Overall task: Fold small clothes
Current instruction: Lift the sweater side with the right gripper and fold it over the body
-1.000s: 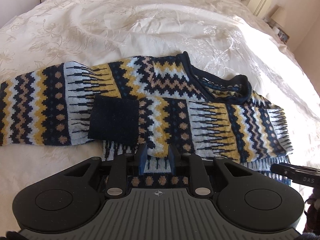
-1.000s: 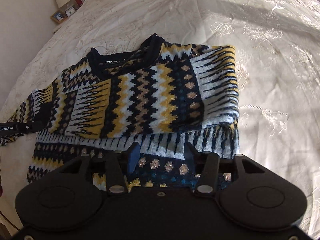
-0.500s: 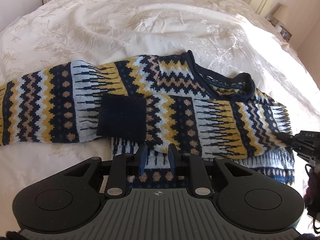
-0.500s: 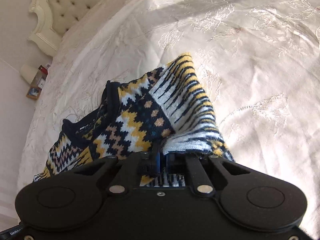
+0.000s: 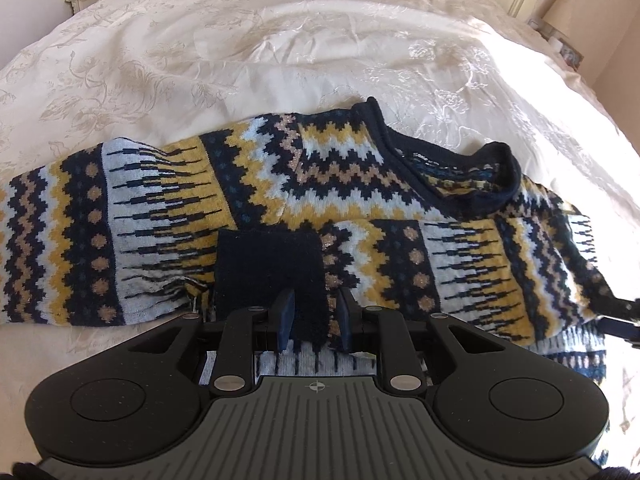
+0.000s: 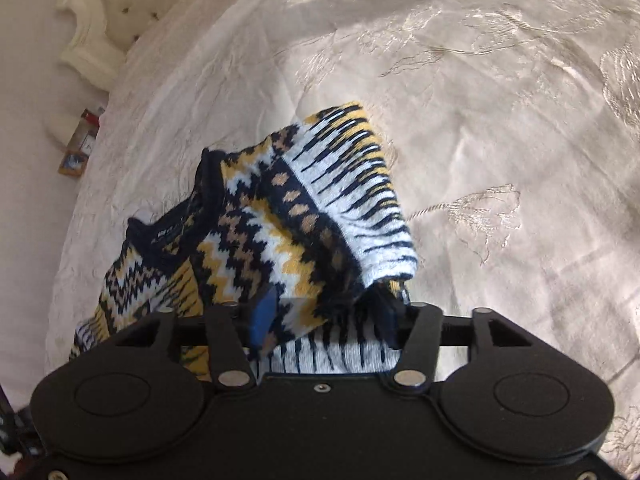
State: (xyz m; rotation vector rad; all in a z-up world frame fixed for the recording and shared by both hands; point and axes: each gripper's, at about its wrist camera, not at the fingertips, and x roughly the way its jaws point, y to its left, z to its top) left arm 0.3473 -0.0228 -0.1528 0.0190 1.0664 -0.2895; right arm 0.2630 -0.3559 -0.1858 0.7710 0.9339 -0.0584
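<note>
A navy, mustard and pale-blue zigzag-patterned knitted sweater (image 5: 320,196) lies across a cream embroidered bedspread (image 5: 280,40), directly in front of the left hand-held gripper (image 5: 314,320). Its long axis runs left to right in the left wrist view, one sleeve stretched out to the left and the navy neckline (image 5: 460,176) on the far side, toward the right. The other sleeve is folded across the body, ending in a navy ribbed cuff (image 5: 270,268) that reaches between the left hand-held gripper's fingers; these stand apart, not pinching the cloth.

In the right wrist view the sweater's (image 6: 280,232) right end is bunched and lifted off the bedspread (image 6: 500,120), its folded edge rising toward the far side. The right hand-held gripper (image 6: 324,320) has its fingers spread, with knit fabric lying between them.
</note>
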